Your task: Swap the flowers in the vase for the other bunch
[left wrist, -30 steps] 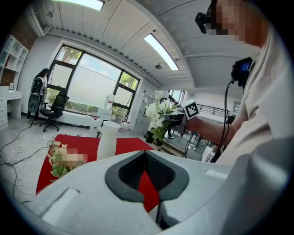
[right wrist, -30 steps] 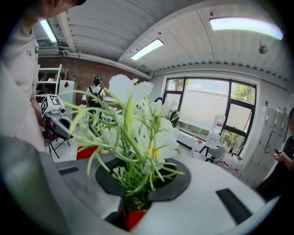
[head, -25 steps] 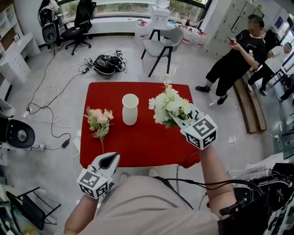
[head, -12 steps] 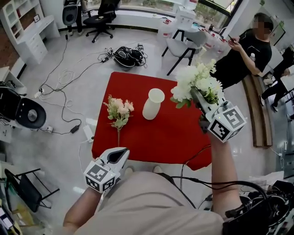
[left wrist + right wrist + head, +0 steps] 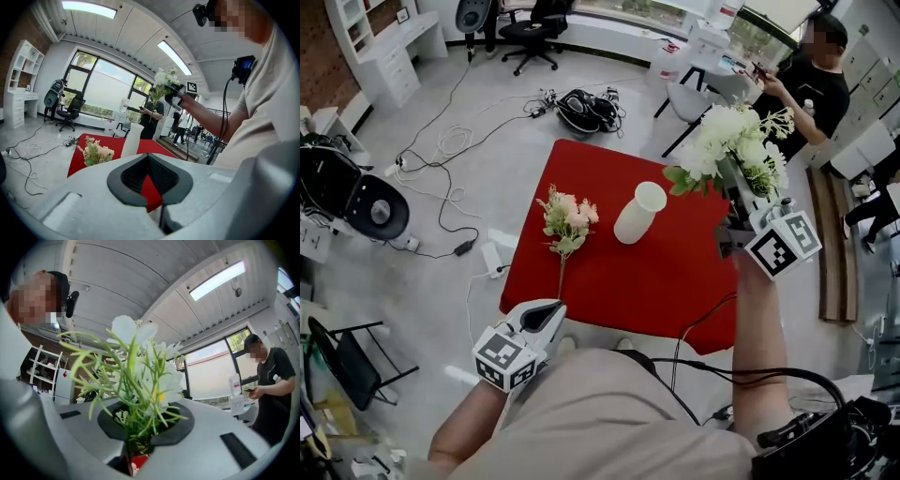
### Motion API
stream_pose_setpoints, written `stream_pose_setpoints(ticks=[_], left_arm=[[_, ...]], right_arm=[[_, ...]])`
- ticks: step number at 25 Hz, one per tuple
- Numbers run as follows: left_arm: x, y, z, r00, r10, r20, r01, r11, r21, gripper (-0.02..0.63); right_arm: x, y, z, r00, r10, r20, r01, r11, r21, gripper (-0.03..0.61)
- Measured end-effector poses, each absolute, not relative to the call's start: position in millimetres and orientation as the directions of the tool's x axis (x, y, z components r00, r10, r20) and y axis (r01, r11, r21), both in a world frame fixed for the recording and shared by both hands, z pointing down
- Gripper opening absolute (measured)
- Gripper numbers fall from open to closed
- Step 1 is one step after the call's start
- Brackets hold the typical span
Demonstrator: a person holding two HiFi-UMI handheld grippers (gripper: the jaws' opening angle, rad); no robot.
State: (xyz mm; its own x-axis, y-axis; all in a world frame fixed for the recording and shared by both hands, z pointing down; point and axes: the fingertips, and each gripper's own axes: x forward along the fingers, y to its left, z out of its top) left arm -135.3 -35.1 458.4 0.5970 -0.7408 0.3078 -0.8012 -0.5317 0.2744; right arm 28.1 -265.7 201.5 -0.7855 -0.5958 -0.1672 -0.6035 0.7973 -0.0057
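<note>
The red-covered table (image 5: 609, 291) fills the middle of the head view. On it stands the empty vase (image 5: 639, 213), with the pink bunch (image 5: 568, 217) lying just to its left, stem trailing toward the lower edge of the cloth. The white bunch (image 5: 733, 145) is out of the vase and up in the upper right of the frame, clamped by its stems in the right gripper (image 5: 734, 185). The left gripper (image 5: 547, 311) hovers at the lower left, just off the table's near edge, jaws pressed together on nothing.

The likeliest trouble is the tall, narrow vase: a brush from the wide white bunch, or a stem pushed in at a slant, could tip it over. The white bunch could also slide, since only thin stems sit between the jaws while the heavy head leans outward. The pink bunch's stem is thin and lies flat on the cloth, so a closing jaw could pinch fabric or miss it.

The cloth looks matte and smooth. The white bunch appears artificial, with rounded pale blooms among stiff, spiky green sprigs. The vase is a smooth white cylinder that narrows slightly below its open mouth. The pink bunch is small, with soft-looking blooms, a few leaves and a single wiry stem.
</note>
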Motion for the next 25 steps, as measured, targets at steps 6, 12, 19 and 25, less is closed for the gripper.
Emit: stream_pose_setpoints(ticks=[6, 12, 19, 25], left_arm=[[-157, -31, 463, 0.570, -0.759, 0.316, -0.820, -0.500, 0.278, 0.008], [-167, -30, 466, 0.555, -0.767, 0.322, -0.830, -0.483, 0.279, 0.008], [-174, -29, 469, 0.550, -0.766, 0.334, -0.834, -0.478, 0.276, 0.008], [-174, -32, 471, 0.557, -0.759, 0.337, -0.829, -0.488, 0.273, 0.008]], right_arm=[[0, -271, 208, -0.793, -0.578, -0.193, -0.583, 0.812, -0.034, 0.080], [-14, -281, 230, -0.794, -0.575, -0.200, -0.572, 0.817, -0.075, 0.080], [-12, -298, 273, -0.773, -0.605, -0.193, -0.581, 0.796, -0.170, 0.081], [-12, -306, 309, -0.761, -0.630, -0.153, -0.599, 0.774, -0.204, 0.083]])
